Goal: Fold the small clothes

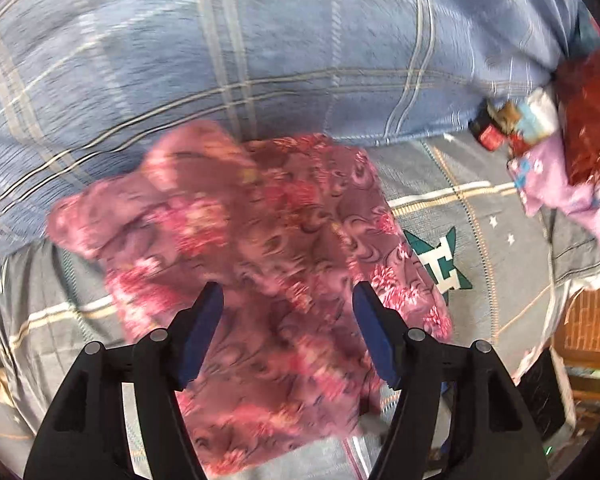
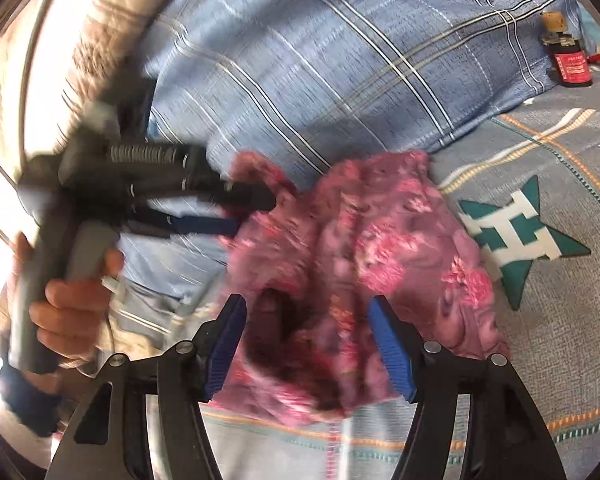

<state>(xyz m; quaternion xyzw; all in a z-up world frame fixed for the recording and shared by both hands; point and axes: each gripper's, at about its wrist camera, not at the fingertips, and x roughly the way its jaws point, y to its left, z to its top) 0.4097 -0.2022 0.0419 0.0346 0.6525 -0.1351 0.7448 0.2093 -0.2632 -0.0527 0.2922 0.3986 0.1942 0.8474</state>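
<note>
A small pink floral garment (image 1: 260,240) lies crumpled on a grey bedsheet (image 1: 480,208), its far edge against a blue plaid quilt (image 1: 260,40). My left gripper (image 1: 288,292) hangs over the garment's near half, pointing almost straight down, with its jaws open and nothing between the blue pads. In the right wrist view the garment (image 2: 380,248) lies bunched, with a dark fold near the middle. My right gripper (image 2: 308,304) stands open just above its near edge, pads clear of the cloth. The left gripper (image 2: 248,210) shows there too, held by a hand (image 2: 72,312), open at the garment's left edge.
The quilt (image 2: 320,60) fills the far side. The sheet bears a teal star print (image 2: 520,236). At the far right are a dark bottle with a red label (image 2: 572,66), a lilac cloth (image 1: 560,188) and a red-brown bundle (image 1: 592,120). A wicker basket (image 1: 592,320) stands beyond the bed's edge.
</note>
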